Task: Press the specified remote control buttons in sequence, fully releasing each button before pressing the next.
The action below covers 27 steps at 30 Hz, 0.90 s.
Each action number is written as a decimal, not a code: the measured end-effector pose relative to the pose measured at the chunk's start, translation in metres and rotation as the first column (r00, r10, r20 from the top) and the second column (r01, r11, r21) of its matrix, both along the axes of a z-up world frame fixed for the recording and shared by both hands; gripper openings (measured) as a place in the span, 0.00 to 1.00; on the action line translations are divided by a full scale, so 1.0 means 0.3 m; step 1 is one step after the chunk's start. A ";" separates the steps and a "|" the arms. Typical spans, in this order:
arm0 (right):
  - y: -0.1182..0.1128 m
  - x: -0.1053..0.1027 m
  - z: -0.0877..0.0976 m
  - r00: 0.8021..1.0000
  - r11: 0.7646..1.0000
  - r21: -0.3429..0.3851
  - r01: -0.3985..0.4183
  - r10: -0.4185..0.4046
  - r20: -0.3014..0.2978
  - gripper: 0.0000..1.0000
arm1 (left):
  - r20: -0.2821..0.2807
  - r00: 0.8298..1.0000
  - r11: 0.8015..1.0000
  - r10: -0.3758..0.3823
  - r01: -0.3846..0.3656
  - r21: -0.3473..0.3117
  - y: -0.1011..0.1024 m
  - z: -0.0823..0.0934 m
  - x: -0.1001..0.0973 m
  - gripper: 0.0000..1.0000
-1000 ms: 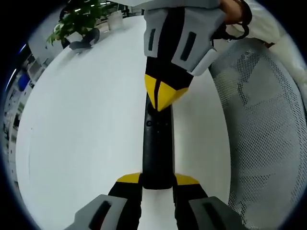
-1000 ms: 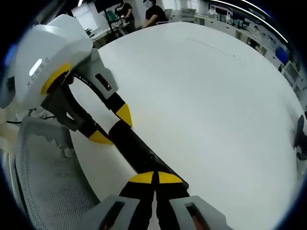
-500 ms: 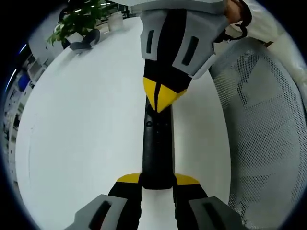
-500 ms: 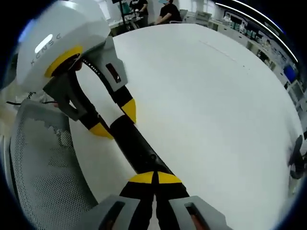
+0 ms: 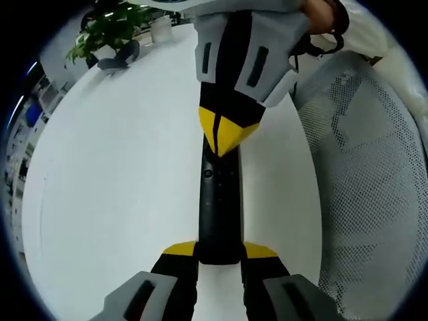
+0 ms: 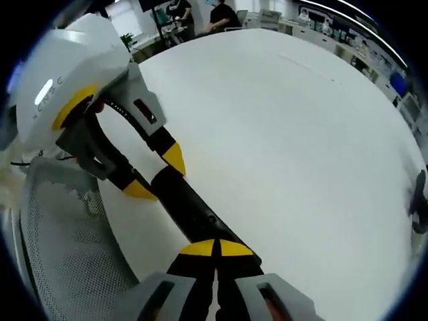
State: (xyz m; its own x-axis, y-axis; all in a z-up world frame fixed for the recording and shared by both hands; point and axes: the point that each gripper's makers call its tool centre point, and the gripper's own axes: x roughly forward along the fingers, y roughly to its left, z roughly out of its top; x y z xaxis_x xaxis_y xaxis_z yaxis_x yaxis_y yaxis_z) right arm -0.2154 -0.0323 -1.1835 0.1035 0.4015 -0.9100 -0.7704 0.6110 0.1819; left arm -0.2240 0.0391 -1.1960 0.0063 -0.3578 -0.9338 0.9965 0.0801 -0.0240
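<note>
A long black remote control (image 5: 219, 207) lies over the white table (image 5: 120, 167), pointing away from me. My left gripper (image 5: 219, 251) is shut on its near end, one yellow tip on each side. My right gripper (image 5: 226, 137) comes in from the top, shut, with its joined yellow tips resting on the remote's far part just above a small round button. In the right gripper view the right gripper (image 6: 216, 249) has its tips pressed together on the remote control (image 6: 190, 210), and the left gripper (image 6: 157, 175) clamps the other end at upper left.
A white mesh chair (image 5: 368, 187) stands close along the table's edge. A potted plant (image 5: 107, 30) and a grey object (image 5: 117, 60) sit at the table's far side. A person's hand (image 5: 328, 17) holds the right gripper. People sit in the background (image 6: 221, 13).
The right gripper view has swayed slightly with the hand. Both grippers stay on the remote, which has not moved.
</note>
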 end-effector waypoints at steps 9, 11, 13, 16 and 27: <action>0.031 0.014 0.015 0.999 0.999 0.033 0.032 -0.032 -0.012 0.00 | 0.001 1.000 1.000 0.004 -0.004 -0.019 0.000 0.001 0.001 0.22; 0.045 0.018 0.018 0.999 0.998 0.056 0.043 -0.041 -0.030 0.00 | 0.001 1.000 1.000 0.001 -0.001 -0.015 0.000 0.001 0.000 0.22; 0.051 0.026 0.012 0.998 0.997 0.057 0.052 -0.050 -0.039 0.00 | 0.000 1.000 1.000 0.001 -0.001 -0.011 -0.001 0.001 0.001 0.22; 0.061 0.030 0.008 0.998 0.997 0.055 0.052 -0.049 -0.050 0.00 | 0.000 1.000 1.000 0.005 -0.005 -0.015 0.000 0.001 0.001 0.22; 0.087 0.023 0.000 0.996 0.997 0.060 0.040 -0.034 -0.086 0.00 | -0.003 1.000 0.999 0.011 -0.011 -0.030 0.000 0.002 0.001 0.22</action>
State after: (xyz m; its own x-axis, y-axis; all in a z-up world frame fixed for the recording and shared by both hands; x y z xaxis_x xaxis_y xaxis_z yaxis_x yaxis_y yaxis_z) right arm -0.2085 -0.0061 -1.1835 0.0430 0.4545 -0.8897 -0.7277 0.6244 0.2838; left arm -0.2238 0.0392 -1.1953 0.0076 -0.3852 -0.9228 0.9955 0.0906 -0.0296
